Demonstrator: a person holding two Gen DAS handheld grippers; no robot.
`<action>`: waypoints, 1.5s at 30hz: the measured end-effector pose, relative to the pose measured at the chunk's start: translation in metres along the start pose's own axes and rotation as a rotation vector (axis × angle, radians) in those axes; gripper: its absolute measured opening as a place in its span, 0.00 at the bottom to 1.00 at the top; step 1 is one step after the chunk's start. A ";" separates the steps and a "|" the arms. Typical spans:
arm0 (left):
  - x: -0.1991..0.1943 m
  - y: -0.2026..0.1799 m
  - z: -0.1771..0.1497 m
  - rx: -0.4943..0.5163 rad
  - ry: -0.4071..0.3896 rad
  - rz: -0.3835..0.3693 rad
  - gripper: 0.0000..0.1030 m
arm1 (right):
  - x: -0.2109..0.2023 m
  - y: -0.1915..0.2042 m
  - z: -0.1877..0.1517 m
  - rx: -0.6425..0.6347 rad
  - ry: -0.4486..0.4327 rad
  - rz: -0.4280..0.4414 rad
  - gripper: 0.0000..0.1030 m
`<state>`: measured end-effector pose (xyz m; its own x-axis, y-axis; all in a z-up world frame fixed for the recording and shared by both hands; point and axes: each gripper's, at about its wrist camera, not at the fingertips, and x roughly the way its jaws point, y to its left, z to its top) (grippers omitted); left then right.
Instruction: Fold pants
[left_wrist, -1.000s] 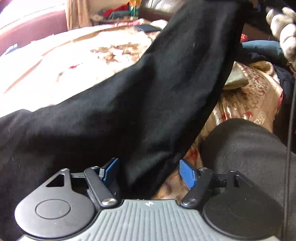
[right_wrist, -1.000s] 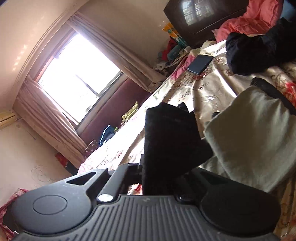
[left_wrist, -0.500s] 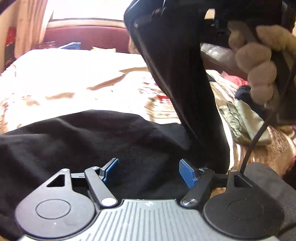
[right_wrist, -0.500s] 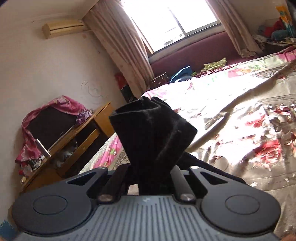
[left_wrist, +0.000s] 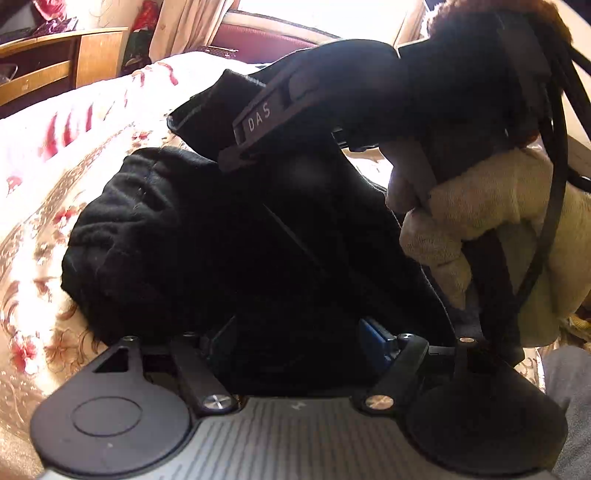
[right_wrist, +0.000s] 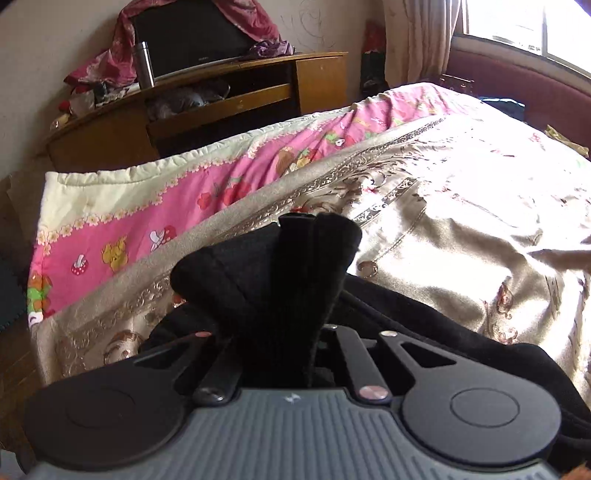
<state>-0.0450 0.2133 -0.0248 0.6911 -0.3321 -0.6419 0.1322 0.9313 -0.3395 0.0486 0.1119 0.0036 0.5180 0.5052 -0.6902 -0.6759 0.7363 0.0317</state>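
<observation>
Pants (right_wrist: 273, 295) pinched in right tongs (right_wrist: 291, 354) near bed edge (right_wrist: 122, 295).

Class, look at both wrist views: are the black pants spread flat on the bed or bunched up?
Bunched. The black fabric pants lie in a rumpled heap on the floral bedspread, one end pinched in the right gripper.

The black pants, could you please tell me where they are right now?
The black pants lie bunched on the floral bedspread, one bunched end pinched in the right claw; in the left wrist view they fill the centre, beside the gloved hand.
</observation>
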 end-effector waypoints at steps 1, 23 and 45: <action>0.000 0.003 -0.002 -0.010 -0.002 -0.007 0.81 | 0.000 0.004 0.001 -0.006 -0.002 -0.009 0.06; -0.013 0.012 -0.022 -0.025 -0.029 -0.001 0.81 | 0.021 0.053 0.008 -0.116 -0.043 -0.080 0.11; -0.025 -0.041 0.015 0.185 -0.157 0.021 0.83 | -0.140 -0.156 -0.085 0.472 -0.071 -0.230 0.45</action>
<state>-0.0567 0.1860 0.0157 0.7951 -0.2988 -0.5278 0.2347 0.9540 -0.1865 0.0372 -0.1121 0.0340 0.6703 0.3242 -0.6676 -0.2393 0.9459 0.2190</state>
